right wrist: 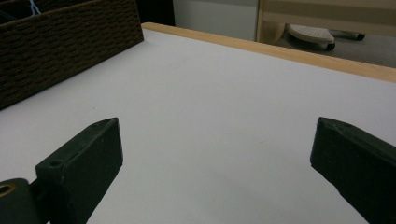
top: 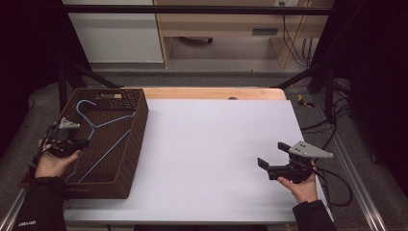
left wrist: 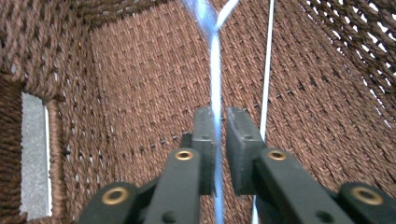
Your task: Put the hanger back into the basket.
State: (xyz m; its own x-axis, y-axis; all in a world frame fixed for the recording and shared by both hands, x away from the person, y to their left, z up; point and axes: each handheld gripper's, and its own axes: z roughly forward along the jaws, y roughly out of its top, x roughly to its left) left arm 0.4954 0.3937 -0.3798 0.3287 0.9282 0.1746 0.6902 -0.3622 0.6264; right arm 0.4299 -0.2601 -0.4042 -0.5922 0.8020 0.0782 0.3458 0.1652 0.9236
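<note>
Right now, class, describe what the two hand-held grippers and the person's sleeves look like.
Both grippers are black. The left gripper and right gripper each carry a grey three-cornered plate and trail a black cable. The left one's fingers are blocky, with brass-coloured rivets. The sleeves are dark, one with small white lettering.

The white worktop [top: 211, 159] carries a brown woven basket [top: 131, 144] around the left tongs [top: 82, 143], well apart from the right tongs [top: 272, 155].

Woven wicker, coated wire, matt board

I am seeing the basket [top: 137, 125] showing rough brown weave, the blue hanger [top: 103, 122] looking smooth and glossy, the white surface [top: 211, 154] lying matt, its wood edge pale.
</note>
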